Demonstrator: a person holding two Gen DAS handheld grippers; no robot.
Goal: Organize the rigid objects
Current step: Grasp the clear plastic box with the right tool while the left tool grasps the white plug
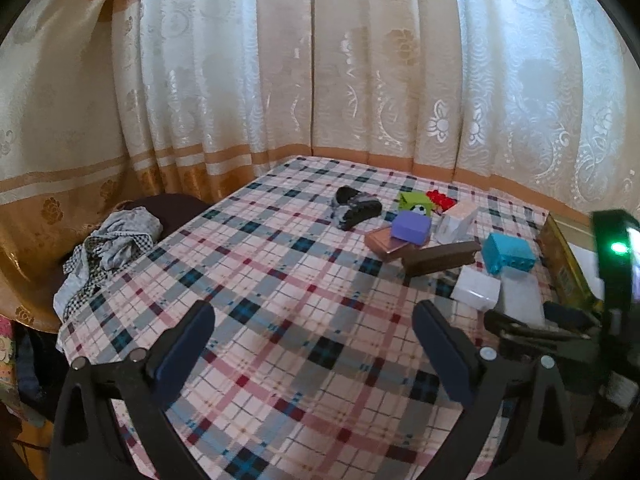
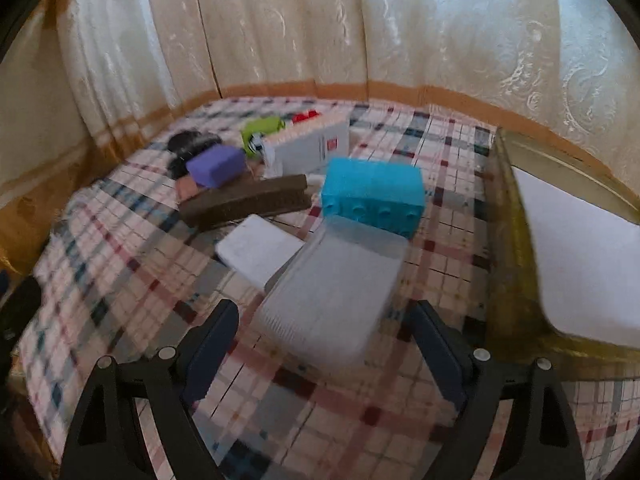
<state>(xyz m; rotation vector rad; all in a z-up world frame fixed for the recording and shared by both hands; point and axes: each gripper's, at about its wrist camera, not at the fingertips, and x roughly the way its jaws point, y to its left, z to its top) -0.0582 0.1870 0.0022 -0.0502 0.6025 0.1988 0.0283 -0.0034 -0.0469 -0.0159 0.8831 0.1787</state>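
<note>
Rigid objects, mostly small boxes and blocks, were noted in a loose cluster toward the far right part of a bed covered with a plaid sheet (image 1: 280,280) in pink, blue and dark red checks. Within the cluster a purple block (image 1: 412,227) rested on a flat copper-brown box (image 1: 385,245), with a green box (image 1: 416,202) and a red piece (image 1: 440,200) behind it, near the curtain. A long dark brown box (image 2: 248,202) lay beside a turquoise block (image 2: 374,196), and a small white box (image 2: 260,250) was set touching a larger pale grey box (image 2: 332,292). A tall white carton (image 2: 312,146) stood further back. A gold-rimmed tray (image 2: 508,240) with a white lining was seen at the sheet's right edge. Dark socks (image 1: 356,210) lay apart, mid-sheet. Crumpled checked clothing (image 1: 108,252) was heaped off the left edge. Cream patterned curtains (image 1: 320,60) with an orange band enclosed the bed on the far sides.

The left gripper (image 1: 316,348) was held spread over bare sheet, nothing between its fingers. The right gripper (image 2: 324,348) was likewise wide, the grey box's near end lying just ahead of its unclosed fingers, untouched.
</note>
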